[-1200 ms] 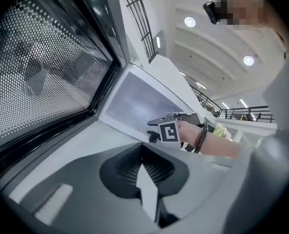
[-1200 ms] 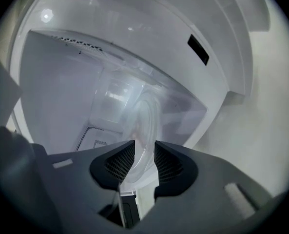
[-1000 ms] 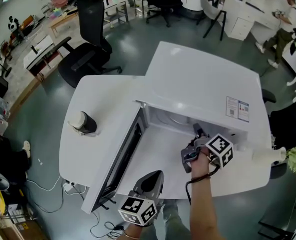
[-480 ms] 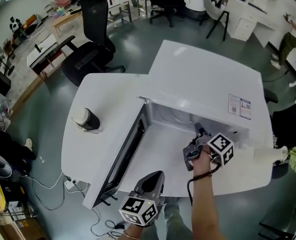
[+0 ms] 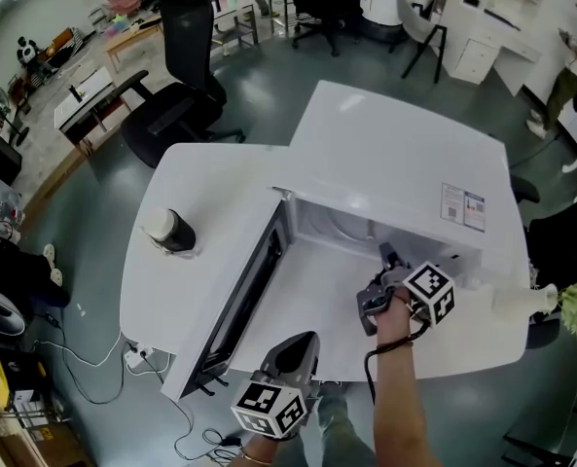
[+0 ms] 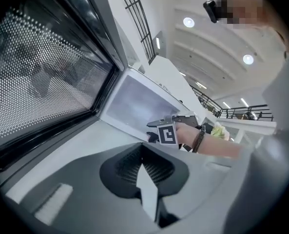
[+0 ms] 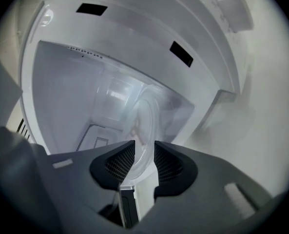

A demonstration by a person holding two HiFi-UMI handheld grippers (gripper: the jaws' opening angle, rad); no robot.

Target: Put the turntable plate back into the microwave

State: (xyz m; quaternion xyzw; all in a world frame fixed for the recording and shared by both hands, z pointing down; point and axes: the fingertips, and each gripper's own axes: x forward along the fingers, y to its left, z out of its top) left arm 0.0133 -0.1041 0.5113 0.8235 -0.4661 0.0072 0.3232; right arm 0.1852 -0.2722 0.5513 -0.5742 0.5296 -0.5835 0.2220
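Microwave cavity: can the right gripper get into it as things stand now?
Probably yes. The door stands wide open, and the right gripper, shut on the glass plate, is at the cavity mouth with nothing in between.

We find no word or number that can be read. The small rectangular sticker with a blue patch on the white box-shaped microwave carries print too small for us. The cubes on the left gripper and right gripper bear only black-and-white square patterns.
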